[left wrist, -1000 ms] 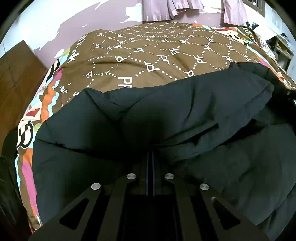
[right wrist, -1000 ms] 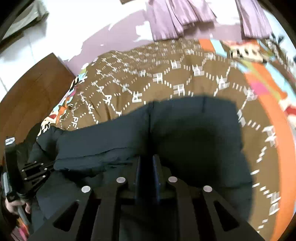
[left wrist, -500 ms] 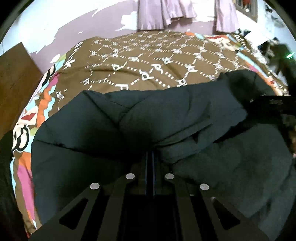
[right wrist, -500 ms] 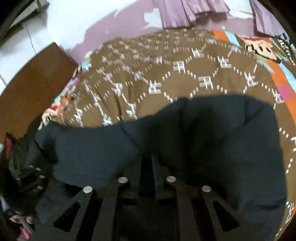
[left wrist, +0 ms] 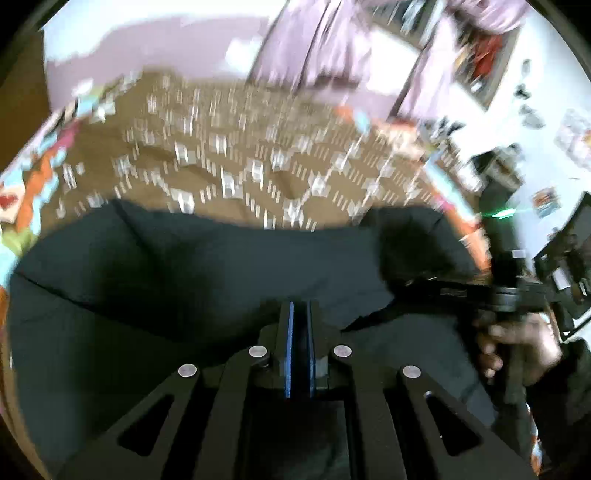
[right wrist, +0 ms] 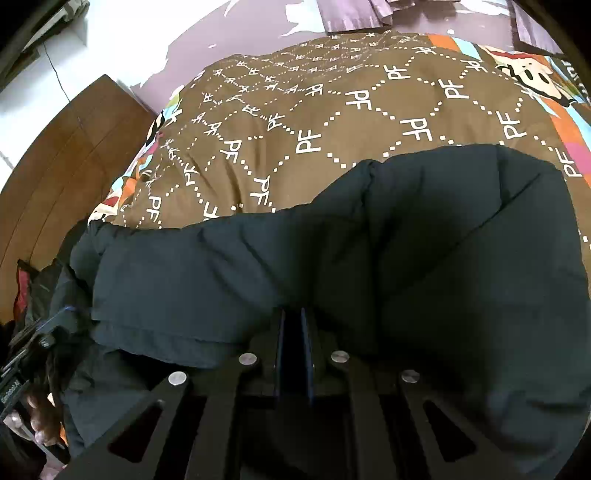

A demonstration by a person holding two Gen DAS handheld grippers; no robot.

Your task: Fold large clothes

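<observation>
Item: large black padded jacket (right wrist: 369,251), quilted fabric, puffy. It lies spread across the near part of a bed, folded over on itself, with a thick doubled edge running crosswise and a rounded bulge on the right side in the right wrist view. In the left wrist view the same jacket (left wrist: 184,277) fills the lower half of the picture; that view is blurred.

Left claw (left wrist: 297,314): black two-finger tool with blue pads, fingers together. Whether any fabric is pinched between them cannot be told; the jacket lies right at the tips.

Right claw (right wrist: 294,321): same build, fingers nearly together with a narrow dark slit between the pads, tips buried at the jacket's fold. Whether cloth is caught in the slit cannot be told.

Person's hand (left wrist: 517,343): at the right edge of the left wrist view, gripping the handle of the other tool, beside the jacket.

Bedspread (right wrist: 332,122): brown, printed with white dotted diamonds and "PF" letters, bordered in orange, pink and light blue with cartoon figures; it lies under the jacket.

Surroundings: purple curtain (right wrist: 354,14) beyond the bed's far end; brown wooden panel (right wrist: 66,155) to the left of the bed; white wall with peeling purple paint (right wrist: 184,40).
</observation>
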